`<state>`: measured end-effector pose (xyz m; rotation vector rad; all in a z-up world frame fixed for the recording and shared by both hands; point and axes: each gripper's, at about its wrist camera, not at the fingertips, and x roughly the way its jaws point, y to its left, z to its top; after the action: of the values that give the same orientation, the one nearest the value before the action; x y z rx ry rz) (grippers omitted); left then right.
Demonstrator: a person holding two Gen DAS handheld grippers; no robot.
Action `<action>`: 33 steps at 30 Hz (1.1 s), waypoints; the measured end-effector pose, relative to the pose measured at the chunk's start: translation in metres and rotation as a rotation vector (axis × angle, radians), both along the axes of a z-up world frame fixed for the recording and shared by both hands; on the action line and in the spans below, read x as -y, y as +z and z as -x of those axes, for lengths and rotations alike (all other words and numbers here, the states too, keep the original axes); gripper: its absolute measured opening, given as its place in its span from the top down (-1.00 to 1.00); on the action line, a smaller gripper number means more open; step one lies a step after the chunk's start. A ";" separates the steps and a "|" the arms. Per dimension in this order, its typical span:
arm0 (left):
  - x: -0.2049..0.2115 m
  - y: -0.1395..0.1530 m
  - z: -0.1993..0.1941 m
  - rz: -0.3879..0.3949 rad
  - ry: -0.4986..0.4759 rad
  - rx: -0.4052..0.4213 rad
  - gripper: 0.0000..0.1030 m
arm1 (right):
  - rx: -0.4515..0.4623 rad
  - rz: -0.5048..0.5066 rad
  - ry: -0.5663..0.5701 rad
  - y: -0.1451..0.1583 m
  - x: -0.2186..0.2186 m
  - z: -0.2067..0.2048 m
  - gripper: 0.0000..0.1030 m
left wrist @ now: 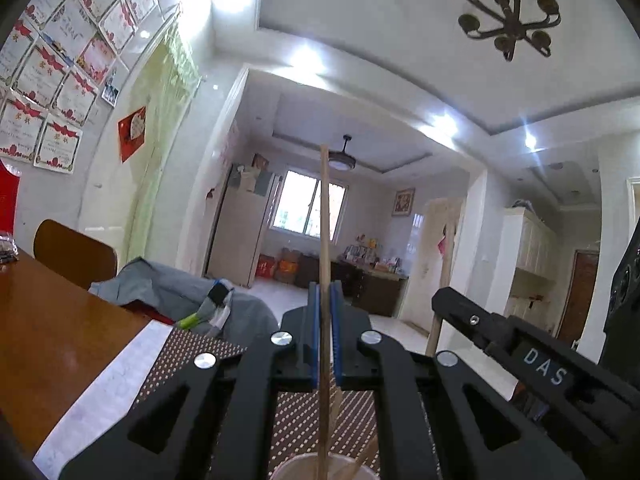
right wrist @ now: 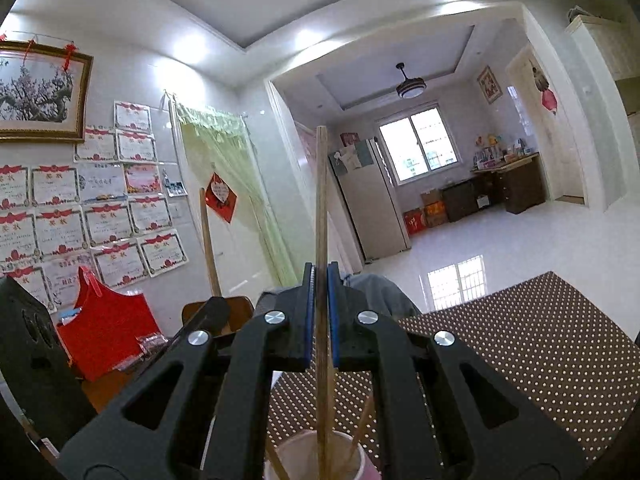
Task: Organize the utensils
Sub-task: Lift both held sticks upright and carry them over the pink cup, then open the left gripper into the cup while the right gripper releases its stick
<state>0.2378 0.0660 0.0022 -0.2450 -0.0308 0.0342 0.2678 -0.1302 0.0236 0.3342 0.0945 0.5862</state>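
Brown white-dotted mat (right wrist: 540,340), blue-padded jaws

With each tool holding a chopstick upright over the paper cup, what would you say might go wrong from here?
The left tool and right tool sit close together, so they might collide. The light paper cup, already holding sticks, could tip if a chopstick catches its rim. The other chopstick is gripped low, so it could pivot.

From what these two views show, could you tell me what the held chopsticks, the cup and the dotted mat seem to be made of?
Chopsticks: pale, matte and stick-like, probably bamboo or wood.
Cup: thin white rim, matte, likely paper; it could be plastic.
Mat: dark brown with regular pale dots, perhaps woven vinyl or fabric; I cannot tell which.
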 end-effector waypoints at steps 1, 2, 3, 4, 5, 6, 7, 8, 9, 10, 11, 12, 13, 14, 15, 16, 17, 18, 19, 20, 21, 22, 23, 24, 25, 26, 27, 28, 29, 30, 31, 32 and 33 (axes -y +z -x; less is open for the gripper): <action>-0.001 -0.002 0.000 -0.003 0.002 -0.011 0.89 | -0.007 0.003 0.002 -0.003 0.000 -0.001 0.87; -0.001 -0.004 0.000 -0.005 0.002 -0.018 0.89 | -0.014 0.008 0.005 -0.006 0.000 0.000 0.87; -0.002 -0.005 0.000 -0.006 -0.001 -0.026 0.89 | -0.019 0.010 0.007 -0.008 0.000 0.000 0.87; -0.002 -0.006 0.001 -0.005 -0.004 -0.035 0.89 | -0.026 0.014 0.011 -0.010 0.000 0.001 0.87; -0.002 -0.007 0.001 -0.007 -0.006 -0.042 0.89 | -0.034 0.019 0.016 -0.011 0.000 0.003 0.87; -0.002 -0.007 0.002 -0.012 -0.009 -0.050 0.89 | -0.036 0.023 0.017 -0.012 0.000 0.005 0.87; -0.002 -0.008 0.003 -0.018 -0.012 -0.058 0.89 | -0.038 0.029 0.017 -0.014 0.001 0.007 0.87; -0.001 -0.008 0.005 -0.019 -0.013 -0.060 0.89 | -0.044 0.037 0.019 -0.015 0.000 0.010 0.87; -0.002 -0.008 0.007 -0.020 -0.015 -0.064 0.89 | -0.047 0.041 0.020 -0.017 0.003 0.012 0.87; -0.002 -0.008 0.008 -0.020 -0.016 -0.067 0.89 | -0.050 0.045 0.020 -0.018 0.003 0.014 0.87; -0.003 -0.008 0.011 -0.018 -0.018 -0.068 0.89 | -0.052 0.049 0.020 -0.019 0.004 0.016 0.87; -0.003 -0.008 0.013 -0.017 -0.019 -0.068 0.89 | -0.060 0.055 0.022 -0.019 0.004 0.019 0.87; -0.003 -0.008 0.016 -0.018 -0.020 -0.071 0.89 | -0.063 0.056 0.023 -0.019 0.004 0.020 0.87; -0.003 -0.007 0.016 -0.018 -0.021 -0.075 0.89 | -0.066 0.058 0.021 -0.019 0.004 0.022 0.87; -0.003 -0.007 0.018 -0.019 -0.023 -0.079 0.89 | -0.068 0.063 0.021 -0.020 0.005 0.024 0.87; -0.003 -0.007 0.019 -0.019 -0.025 -0.084 0.89 | -0.069 0.067 0.020 -0.020 0.004 0.025 0.87; -0.003 -0.007 0.020 -0.018 -0.028 -0.089 0.89 | -0.071 0.070 0.018 -0.019 0.004 0.027 0.87; -0.003 -0.007 0.021 -0.020 -0.030 -0.095 0.89 | -0.072 0.073 0.018 -0.020 0.004 0.029 0.87; -0.002 -0.007 0.021 -0.022 -0.030 -0.101 0.89 | -0.075 0.076 0.018 -0.019 0.004 0.029 0.87; -0.002 -0.008 0.022 -0.024 -0.030 -0.107 0.88 | -0.078 0.080 0.017 -0.020 0.004 0.030 0.87; -0.002 -0.008 0.023 -0.026 -0.030 -0.114 0.88 | -0.082 0.085 0.016 -0.020 0.004 0.031 0.87; -0.003 -0.008 0.023 -0.024 -0.031 -0.124 0.87 | -0.086 0.086 0.015 -0.021 0.004 0.032 0.87; -0.003 -0.009 0.023 -0.022 -0.032 -0.131 0.86 | -0.091 0.087 0.014 -0.022 0.004 0.032 0.87; -0.003 -0.009 0.023 -0.020 -0.030 -0.139 0.77 | -0.098 0.088 0.015 -0.023 0.004 0.033 0.87; -0.004 -0.009 0.024 -0.019 -0.023 -0.145 0.59 | -0.102 0.091 0.013 -0.024 0.004 0.034 0.87; -0.004 -0.010 0.025 -0.021 -0.017 -0.145 0.56 | -0.105 0.092 0.012 -0.025 0.004 0.034 0.87; -0.004 -0.010 0.026 -0.023 -0.013 -0.147 0.56 | -0.109 0.095 0.012 -0.026 0.004 0.035 0.87; -0.004 -0.010 0.027 -0.025 -0.013 -0.150 0.56 | -0.112 0.099 0.012 -0.026 0.003 0.035 0.87; -0.004 -0.010 0.028 -0.027 -0.012 -0.156 0.56 | -0.115 0.103 0.012 -0.027 0.003 0.036 0.87; -0.004 -0.010 0.028 -0.028 -0.010 -0.164 0.54 | -0.117 0.108 0.012 -0.028 0.002 0.037 0.87; -0.005 -0.009 0.028 -0.028 -0.009 -0.171 0.47 | -0.118 0.111 0.012 -0.029 0.002 0.037 0.87; -0.005 -0.009 0.029 -0.029 -0.008 -0.177 0.43 | -0.121 0.115 0.012 -0.029 0.002 0.038 0.87; -0.005 -0.008 0.031 -0.031 -0.005 -0.182 0.37 | -0.123 0.117 0.012 -0.030 0.001 0.039 0.87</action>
<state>0.2068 0.0706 -0.0059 -0.2100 0.1499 0.0507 0.2289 -0.1313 -0.0062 0.2558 0.2481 0.5696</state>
